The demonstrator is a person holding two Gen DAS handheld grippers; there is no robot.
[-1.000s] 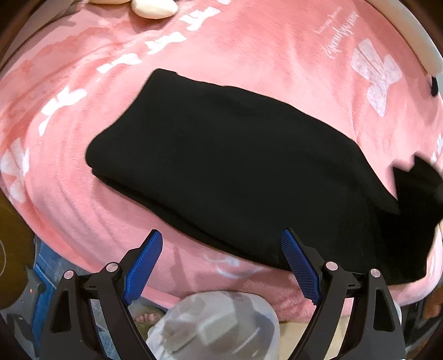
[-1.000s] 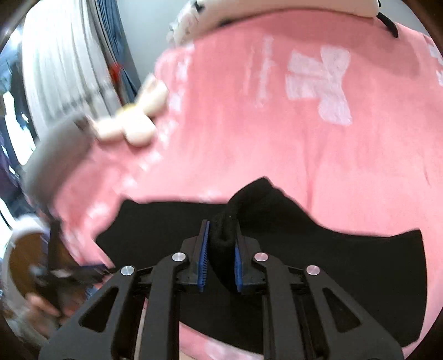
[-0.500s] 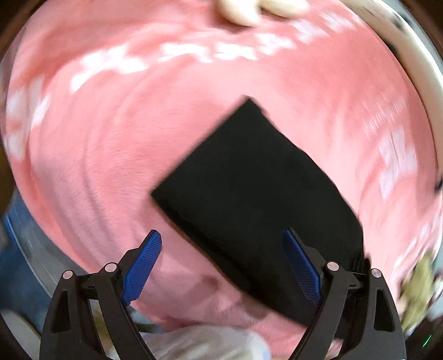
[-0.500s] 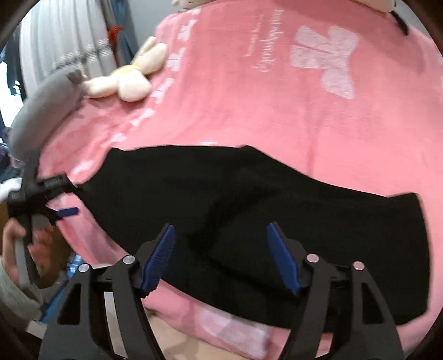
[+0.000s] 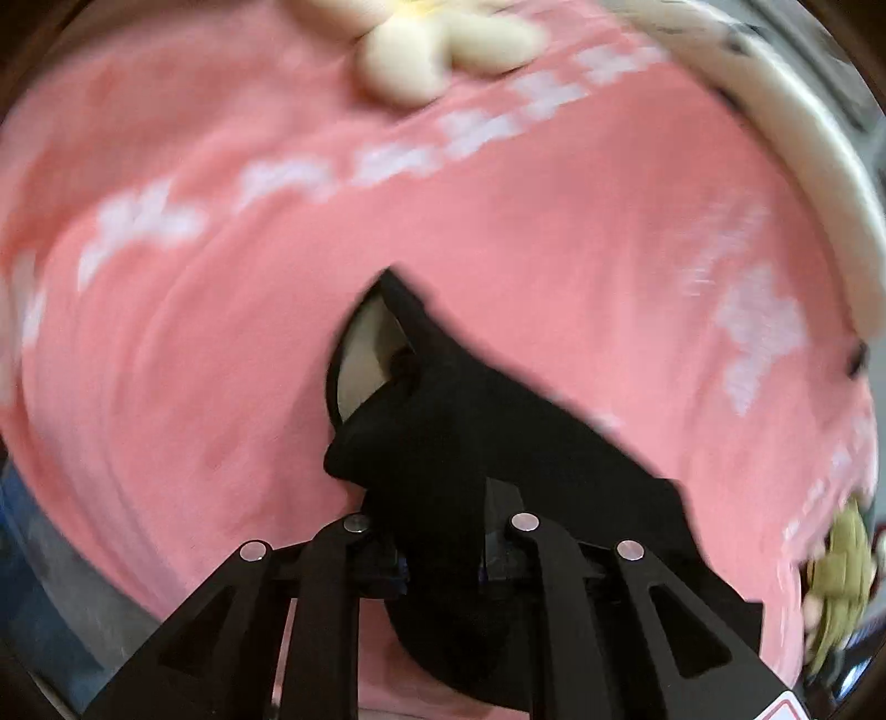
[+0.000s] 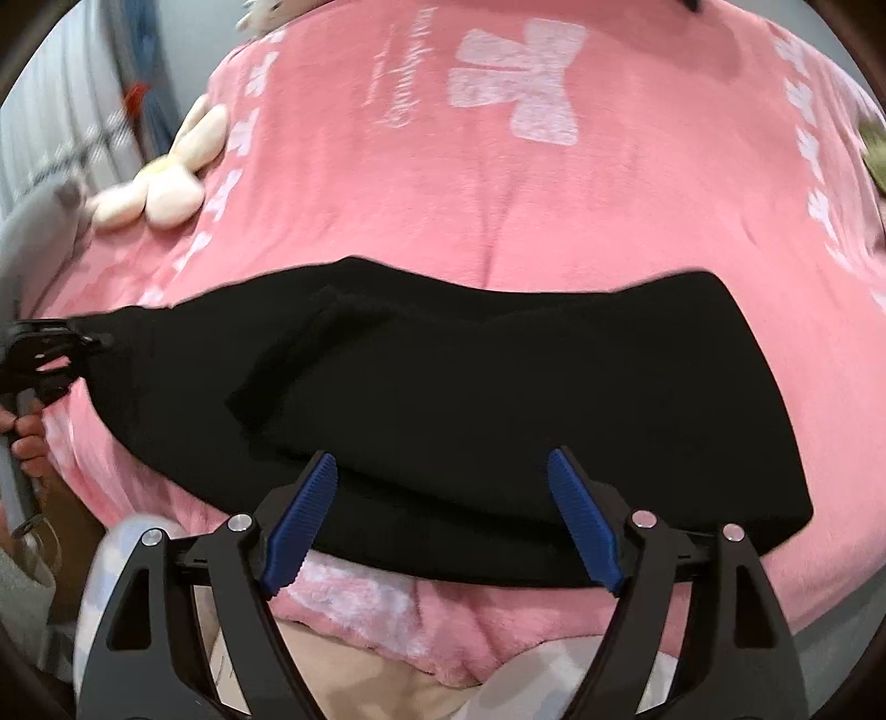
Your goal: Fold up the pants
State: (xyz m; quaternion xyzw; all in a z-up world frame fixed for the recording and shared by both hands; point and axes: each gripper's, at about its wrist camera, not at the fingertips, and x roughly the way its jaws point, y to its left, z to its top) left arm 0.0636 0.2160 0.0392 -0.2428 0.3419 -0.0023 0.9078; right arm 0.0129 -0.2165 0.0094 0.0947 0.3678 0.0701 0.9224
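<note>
Black pants (image 6: pixel 470 399) lie stretched across a pink blanket (image 6: pixel 498 210). In the left wrist view one end of the pants (image 5: pixel 498 443) is bunched and raised, with a pale inner lining (image 5: pixel 365 360) showing at its opening. My left gripper (image 5: pixel 440 554) is closing, its jaws pressed on that black fabric. The right wrist view shows the left gripper (image 6: pixel 94 339) at the pants' left end. My right gripper (image 6: pixel 443 520) hangs over the near edge of the pants. Its jaws are opening and its blue pads (image 6: pixel 302 520) touch no cloth.
A cream plush toy (image 6: pixel 166 183) lies on the blanket's left side, beyond the pants, and fills the top of the left wrist view as the cream plush toy (image 5: pixel 443 50). An olive toy (image 5: pixel 841 559) sits at the right. A hand (image 6: pixel 25 437) holds the left gripper's handle.
My left gripper went from wide open to shut on the pants' end and lifted it. My right gripper let go of a pinched fold, opened, and sank toward the pants' near edge.
</note>
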